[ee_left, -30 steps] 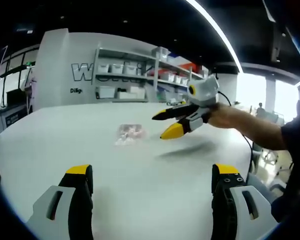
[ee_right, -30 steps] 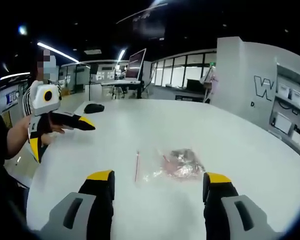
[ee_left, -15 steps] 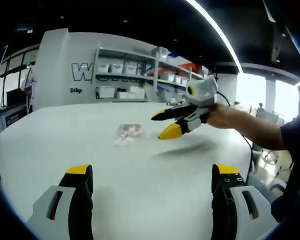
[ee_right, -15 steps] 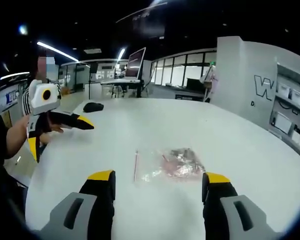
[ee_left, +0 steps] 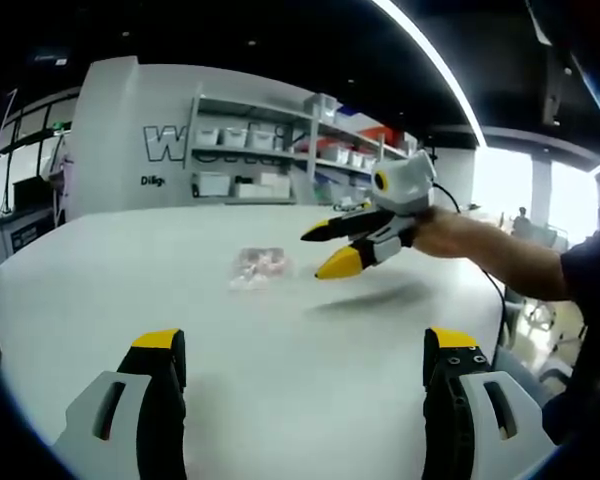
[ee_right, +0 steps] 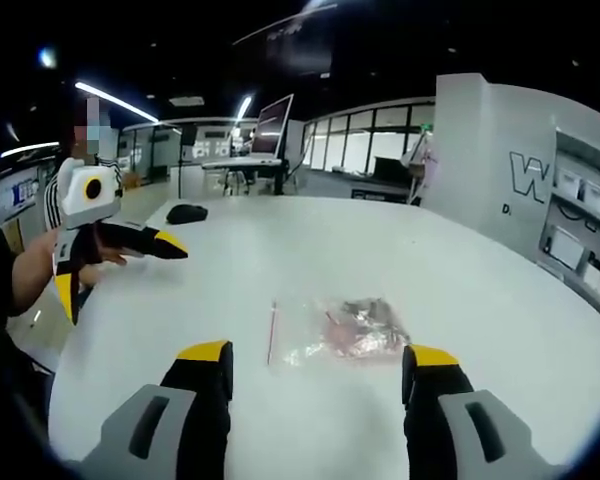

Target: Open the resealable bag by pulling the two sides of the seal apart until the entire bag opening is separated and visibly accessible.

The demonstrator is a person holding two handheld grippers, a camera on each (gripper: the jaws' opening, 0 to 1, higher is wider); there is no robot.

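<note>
Nearest us in the right gripper view, our right gripper (ee_right: 315, 365) holds its yellow-tipped fingers (ee_right: 206, 352) wide apart with nothing between them, low over the white surface (ee_right: 460, 290). Just beyond them lies the resealable bag (ee_right: 335, 330), flat on the surface, clear, with a small reddish-grey clump of contents inside that we cannot identify; a thin red seal strip (ee_right: 272, 332) runs along its left edge. Our left gripper (ee_right: 115, 262) hangs farther off to the left, fingers spread and empty. A dark object (ee_right: 187, 213) sits near the far edge. In the left gripper view, the bag lies well ahead, and shelves (ee_left: 265, 150) of white bins stand behind.
</note>
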